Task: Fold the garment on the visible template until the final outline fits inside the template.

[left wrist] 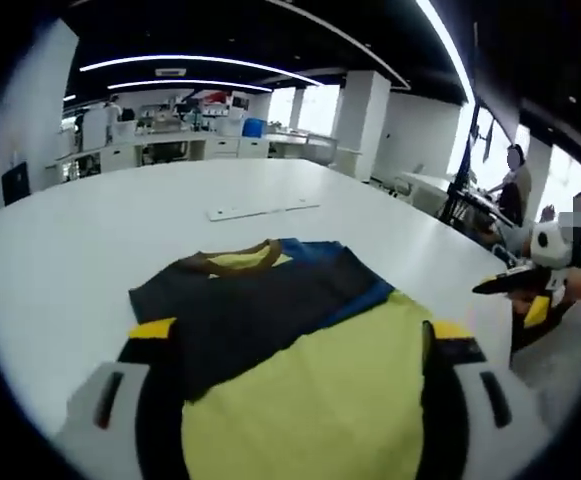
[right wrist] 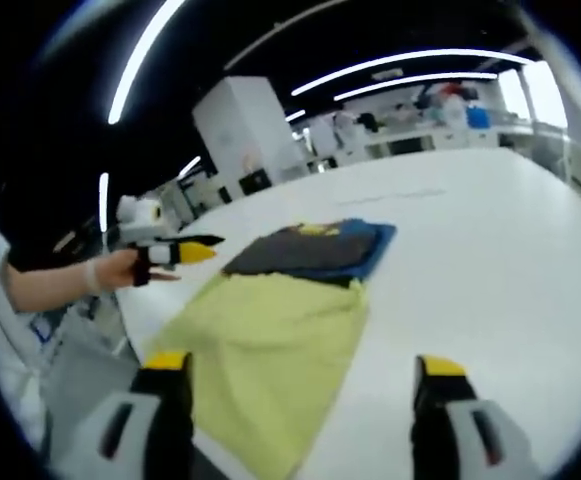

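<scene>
Both tongs parted, garment (left wrist: 300, 370) folded, table (left wrist: 90, 250)

Garment (left wrist: 300, 370): one jersey, yellow-green body, dark grey and blue panels, yellow neckline with brown collar trim. Partly folded, lying flat on the white tabletop (left wrist: 120, 230). In the left gripper view, collar end points to 12 o'clock, yellow portion toward 6 o'clock. In the right gripper view the garment (right wrist: 280, 330) lies centre-left, dark folded part toward 12 o'clock.

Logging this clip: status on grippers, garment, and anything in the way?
Left gripper open, jaws either side of the shirt. Right gripper open, holding nothing. Shirt partly folded, flat on the white table. Nothing in the way.
</scene>
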The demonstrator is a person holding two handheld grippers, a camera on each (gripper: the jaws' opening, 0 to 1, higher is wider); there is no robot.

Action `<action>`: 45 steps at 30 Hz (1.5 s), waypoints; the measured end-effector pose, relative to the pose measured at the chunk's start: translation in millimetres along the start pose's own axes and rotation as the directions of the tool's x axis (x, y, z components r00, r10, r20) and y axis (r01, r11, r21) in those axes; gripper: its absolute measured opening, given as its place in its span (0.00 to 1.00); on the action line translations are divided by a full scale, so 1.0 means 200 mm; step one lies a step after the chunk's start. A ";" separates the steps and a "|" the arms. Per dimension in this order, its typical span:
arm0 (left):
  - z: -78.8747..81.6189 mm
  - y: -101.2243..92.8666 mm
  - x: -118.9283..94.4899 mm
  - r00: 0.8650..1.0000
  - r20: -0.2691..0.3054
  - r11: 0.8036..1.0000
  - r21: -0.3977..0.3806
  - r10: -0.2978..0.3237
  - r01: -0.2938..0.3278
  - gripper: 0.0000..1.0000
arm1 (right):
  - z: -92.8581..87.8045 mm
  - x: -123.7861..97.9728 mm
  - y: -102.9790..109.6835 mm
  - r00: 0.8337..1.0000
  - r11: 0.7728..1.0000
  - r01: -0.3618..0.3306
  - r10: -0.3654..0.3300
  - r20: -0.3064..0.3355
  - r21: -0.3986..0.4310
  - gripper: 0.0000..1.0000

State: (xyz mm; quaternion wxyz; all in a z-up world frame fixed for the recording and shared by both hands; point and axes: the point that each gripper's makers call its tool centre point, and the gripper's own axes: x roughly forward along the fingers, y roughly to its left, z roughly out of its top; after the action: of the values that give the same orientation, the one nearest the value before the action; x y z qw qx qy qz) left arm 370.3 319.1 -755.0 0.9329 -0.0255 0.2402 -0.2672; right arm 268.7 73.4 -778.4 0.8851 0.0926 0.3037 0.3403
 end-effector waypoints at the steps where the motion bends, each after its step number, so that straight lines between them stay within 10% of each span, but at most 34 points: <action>1: -0.01 0.01 -0.03 1.000 0.001 1.000 -0.001 0.008 -0.008 0.97 | 0.00 0.00 0.01 1.000 1.000 -0.002 0.002 0.001 -0.002 0.91; 31: -0.53 0.03 -0.62 0.981 -0.191 0.994 -0.106 -0.034 0.014 0.82 | -0.35 -0.10 0.03 0.968 0.996 -0.082 0.074 -0.239 -0.026 0.65; 45: -0.77 0.01 -0.83 0.959 -0.285 0.976 -0.208 -0.002 -0.060 0.48 | -0.48 -0.14 0.10 0.931 0.985 -0.173 0.161 -0.326 -0.007 0.42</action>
State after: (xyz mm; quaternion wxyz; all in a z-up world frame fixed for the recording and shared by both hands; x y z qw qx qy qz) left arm 177.5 418.7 -818.5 0.8845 -0.0840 0.3990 -0.2268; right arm 183.9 66.9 -833.8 0.7925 0.0449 0.4301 0.4301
